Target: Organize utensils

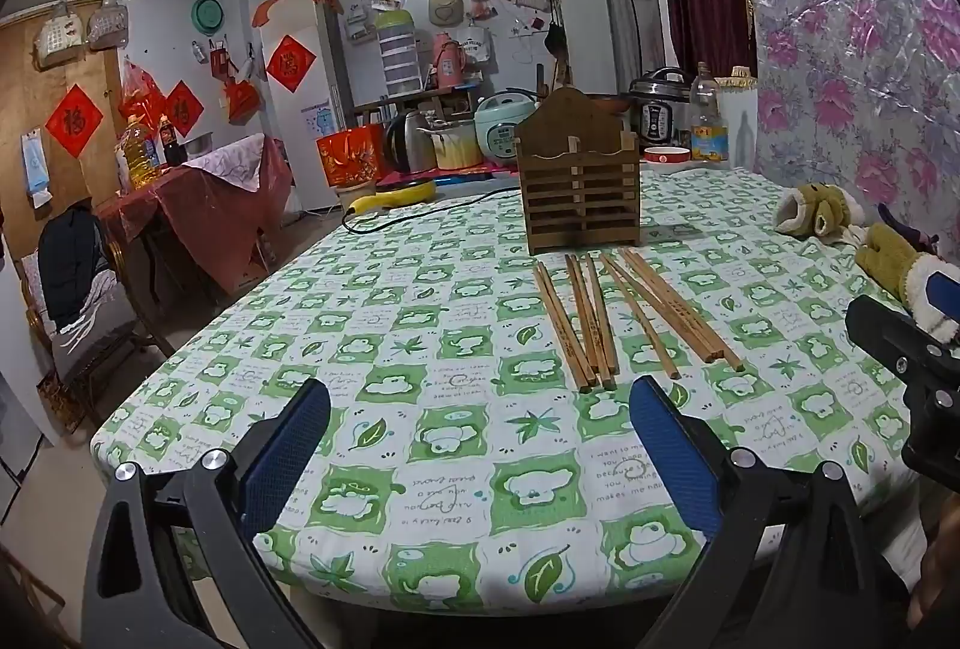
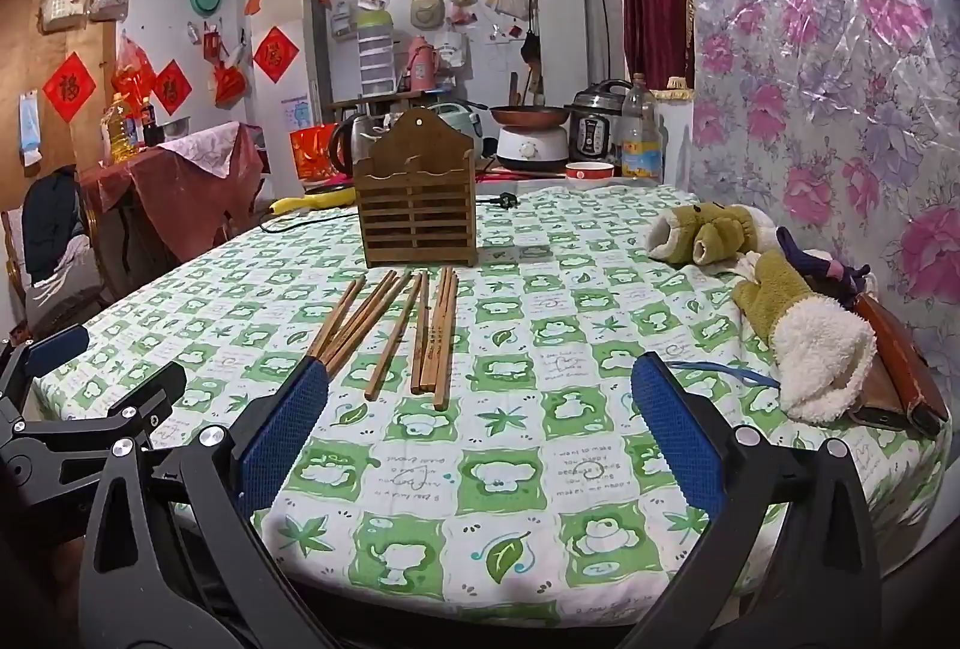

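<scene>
Several wooden chopsticks [image 1: 624,316] [image 2: 408,328] lie loose and fanned out on the green-and-white tablecloth [image 1: 456,439] [image 2: 498,469]. Just behind them stands an upright slatted wooden utensil holder [image 1: 579,187] [image 2: 415,202], which looks empty from here. My left gripper [image 1: 480,397] hovers over the near part of the table, open, with nothing between its blue pads; the chopsticks' near ends lie just ahead of its right pad. My right gripper [image 2: 480,379] is also open and holds nothing, with the chopsticks ahead and slightly left. Each gripper shows at the edge of the other's view.
Plush green-and-white mittens [image 2: 786,325] [image 1: 900,265] and a brown case [image 2: 900,391] lie along the table's right side by the flowered wall. A black cable [image 1: 420,214] and a yellow appliance [image 1: 396,198] lie at the far left. Cookers, a bottle [image 2: 641,133] and a bowl stand behind.
</scene>
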